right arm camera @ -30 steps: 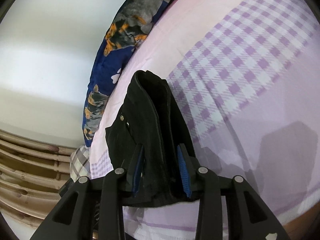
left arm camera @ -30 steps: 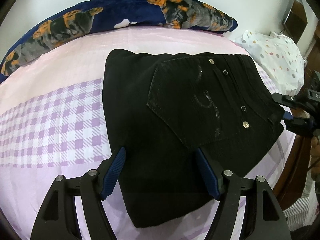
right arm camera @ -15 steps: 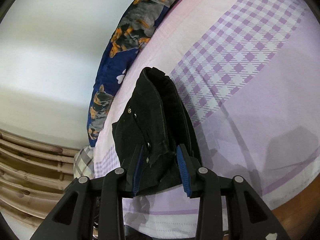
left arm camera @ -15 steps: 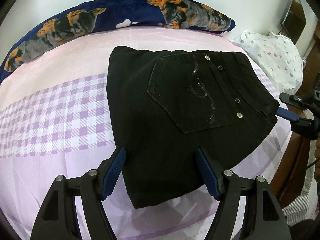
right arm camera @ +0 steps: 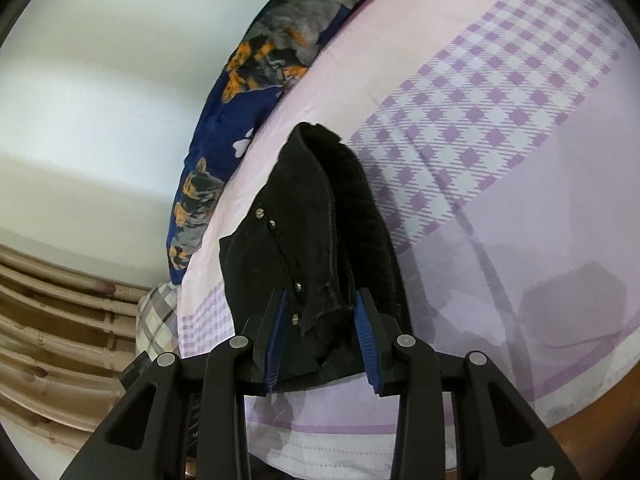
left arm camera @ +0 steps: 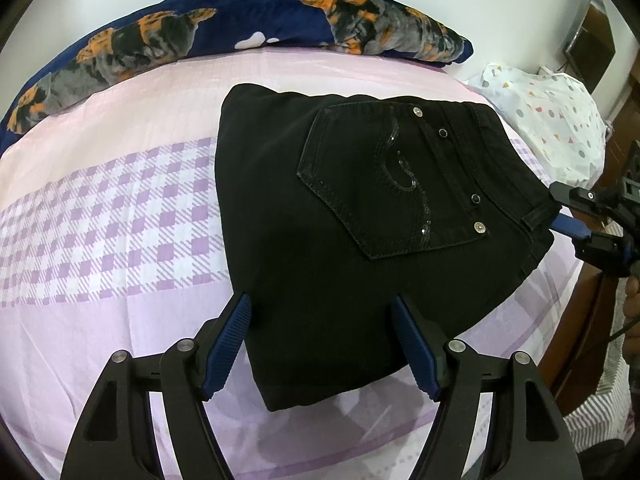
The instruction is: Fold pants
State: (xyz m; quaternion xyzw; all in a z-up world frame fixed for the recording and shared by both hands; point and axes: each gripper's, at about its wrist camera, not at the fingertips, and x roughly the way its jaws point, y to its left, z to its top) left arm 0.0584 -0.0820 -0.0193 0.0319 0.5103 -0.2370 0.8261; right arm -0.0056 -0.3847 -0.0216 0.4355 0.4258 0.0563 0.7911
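My right gripper (right arm camera: 322, 330) clamped on waistband corner of folded black denim pants (left arm camera: 360, 232), blue pads pressing bunched cloth. My left gripper (left arm camera: 320, 344) spread wide, nothing between fingers, above pants' near folded end. Pants lie flat on pink-and-lilac checked bedsheet (left arm camera: 104, 216), back pocket up. Navy dog-print pillow (left arm camera: 248, 28) along far edge.

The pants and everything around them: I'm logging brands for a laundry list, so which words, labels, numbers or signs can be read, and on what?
None can be read.
Black pants: the back pocket bears only a curly sequin pattern and plain rivets, no letters.
Blue pillow: printed pictures only, no words.
Bedsheet: checks only.
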